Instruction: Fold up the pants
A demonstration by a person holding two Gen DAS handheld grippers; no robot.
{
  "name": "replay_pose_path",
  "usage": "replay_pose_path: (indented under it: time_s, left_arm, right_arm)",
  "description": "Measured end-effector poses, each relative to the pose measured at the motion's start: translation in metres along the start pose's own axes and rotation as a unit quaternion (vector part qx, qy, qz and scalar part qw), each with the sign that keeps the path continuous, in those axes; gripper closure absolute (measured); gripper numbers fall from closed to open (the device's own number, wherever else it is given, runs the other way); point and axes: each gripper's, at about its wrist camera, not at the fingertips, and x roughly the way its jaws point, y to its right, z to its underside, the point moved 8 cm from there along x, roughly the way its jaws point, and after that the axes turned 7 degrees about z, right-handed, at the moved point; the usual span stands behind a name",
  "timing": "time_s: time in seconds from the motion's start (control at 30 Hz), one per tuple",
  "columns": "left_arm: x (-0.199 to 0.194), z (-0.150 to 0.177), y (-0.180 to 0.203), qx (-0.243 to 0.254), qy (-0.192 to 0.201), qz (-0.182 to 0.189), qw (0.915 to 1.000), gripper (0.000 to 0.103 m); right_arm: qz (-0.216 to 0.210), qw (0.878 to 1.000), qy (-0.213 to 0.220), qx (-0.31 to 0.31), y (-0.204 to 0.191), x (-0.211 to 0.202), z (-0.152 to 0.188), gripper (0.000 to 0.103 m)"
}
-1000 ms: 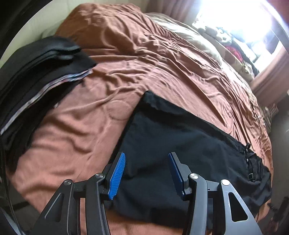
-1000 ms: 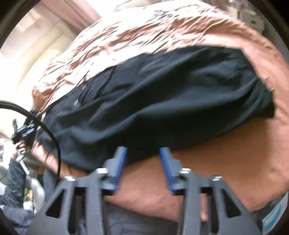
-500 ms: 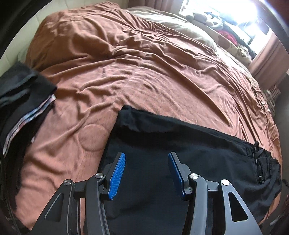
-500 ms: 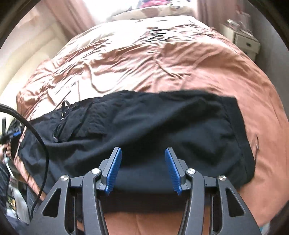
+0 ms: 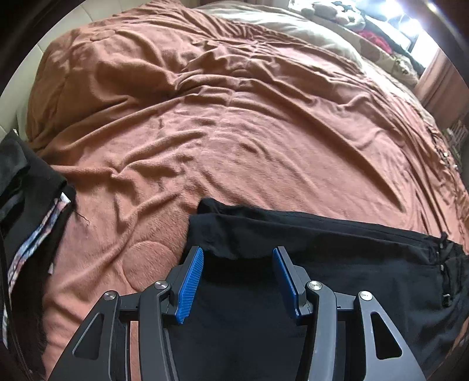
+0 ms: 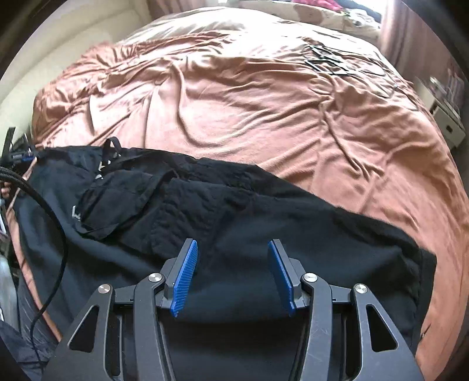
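Black pants (image 5: 337,263) lie flat across the near edge of a bed with a rust-brown blanket (image 5: 234,132). In the left wrist view my left gripper (image 5: 237,258) is open and empty, hovering over one end of the pants near its edge. In the right wrist view the same pants (image 6: 234,222) show their pockets and straps at the left. My right gripper (image 6: 233,252) is open and empty above the middle of the pants.
A stack of dark folded clothes (image 5: 26,219) lies at the left of the bed. A black cable (image 6: 44,211) hangs at the left in the right wrist view. A white nightstand (image 6: 445,117) stands at the right. Pillows and clutter (image 5: 351,26) sit by the window.
Both grippers have moved in over the pants and now look along the bed. The folded stack has slid to the left edge of the left view. Both stay open.
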Motion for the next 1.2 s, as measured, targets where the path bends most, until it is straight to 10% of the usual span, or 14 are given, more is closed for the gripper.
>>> replay_pose_path:
  time_s: [0.97,1.2]
  left_arm:
    - [0.036,-0.016,-0.017,0.015,-0.018,0.016,0.9996,0.051]
    - [0.027,-0.016,-0.016,0.02,-0.02,0.022,0.9994,0.061]
  right_arm:
    - [-0.045,0.977,-0.075,-0.195,-0.047,0.091,-0.048,0.055]
    - [-0.021,0.98,-0.051,-0.193,-0.05,0.076,-0.045,0.092]
